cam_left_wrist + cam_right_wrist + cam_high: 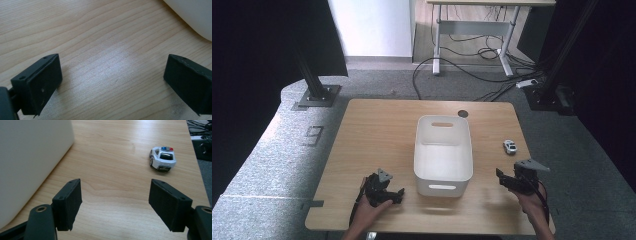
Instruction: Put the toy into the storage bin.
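A white plastic bin point(443, 154) stands in the middle of the wooden table point(377, 130), and it looks empty. A small white toy police car point(510, 147) sits on the table to the bin's right; in the right gripper view the car point(162, 158) lies ahead and to the right of the jaws. My right gripper point(504, 181) hovers open near the front right edge, with the bin's wall point(30, 165) at its left. My left gripper point(398, 193) rests open low over the table at the front left, nothing between its jaws point(112, 82); the bin's corner point(195, 17) is at upper right.
A dark round mark point(463, 113) lies on the table behind the bin. Black frame posts stand on the grey carpet at both far sides. Another desk and loose cables point(472, 65) are on the floor beyond.
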`<state>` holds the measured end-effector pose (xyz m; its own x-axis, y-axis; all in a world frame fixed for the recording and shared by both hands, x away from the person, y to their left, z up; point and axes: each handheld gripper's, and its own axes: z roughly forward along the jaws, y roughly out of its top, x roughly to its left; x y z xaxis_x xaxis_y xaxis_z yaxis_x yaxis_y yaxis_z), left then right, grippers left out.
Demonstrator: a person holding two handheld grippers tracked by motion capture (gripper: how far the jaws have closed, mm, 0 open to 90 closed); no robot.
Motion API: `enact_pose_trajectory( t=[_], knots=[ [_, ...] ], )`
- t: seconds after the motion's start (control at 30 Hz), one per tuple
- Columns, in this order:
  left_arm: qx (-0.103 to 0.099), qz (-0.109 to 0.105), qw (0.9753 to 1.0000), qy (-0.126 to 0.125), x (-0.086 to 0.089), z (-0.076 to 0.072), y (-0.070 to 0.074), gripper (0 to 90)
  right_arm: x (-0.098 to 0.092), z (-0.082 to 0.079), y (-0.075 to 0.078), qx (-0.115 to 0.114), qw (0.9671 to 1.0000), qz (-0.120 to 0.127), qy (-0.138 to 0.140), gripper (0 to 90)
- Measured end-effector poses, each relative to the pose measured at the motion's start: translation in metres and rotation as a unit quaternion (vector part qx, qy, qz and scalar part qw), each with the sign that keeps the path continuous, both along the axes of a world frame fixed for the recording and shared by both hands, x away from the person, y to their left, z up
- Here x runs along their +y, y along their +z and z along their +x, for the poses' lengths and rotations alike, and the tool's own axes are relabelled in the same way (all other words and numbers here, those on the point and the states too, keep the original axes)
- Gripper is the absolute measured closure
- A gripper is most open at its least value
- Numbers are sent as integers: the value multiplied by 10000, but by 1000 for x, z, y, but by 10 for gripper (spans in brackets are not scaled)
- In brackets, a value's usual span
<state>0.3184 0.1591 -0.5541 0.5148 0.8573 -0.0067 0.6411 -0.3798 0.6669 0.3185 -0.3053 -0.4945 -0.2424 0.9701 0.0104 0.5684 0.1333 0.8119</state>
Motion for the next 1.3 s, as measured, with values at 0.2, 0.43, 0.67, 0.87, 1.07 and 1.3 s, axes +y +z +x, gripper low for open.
enact_pose_trajectory(
  t=[0.2,0.43,0.67,0.87,1.07,1.3],
  knots=[
    [0,1,10000,0,0,0,0,17,-8,6,-4,42,10000,-53,-61,254],
    [1,-1,10000,0,0,0,0,17,-14,13,-6,74,9999,-83,-65,240],
    [0,0,10000,0,0,0,0,17,-22,18,-10,36,9998,-137,-103,239],
    [1,0,10000,-18,0,1,0,15,-30,20,-10,57,9998,-99,-159,234],
    [3,-11,10000,-24,0,1,0,12,-36,21,-9,-13,9998,-70,-193,237],
    [-2,-22,10000,-14,0,1,0,12,-39,27,-5,-3,9999,-73,-155,236]
  ],
)
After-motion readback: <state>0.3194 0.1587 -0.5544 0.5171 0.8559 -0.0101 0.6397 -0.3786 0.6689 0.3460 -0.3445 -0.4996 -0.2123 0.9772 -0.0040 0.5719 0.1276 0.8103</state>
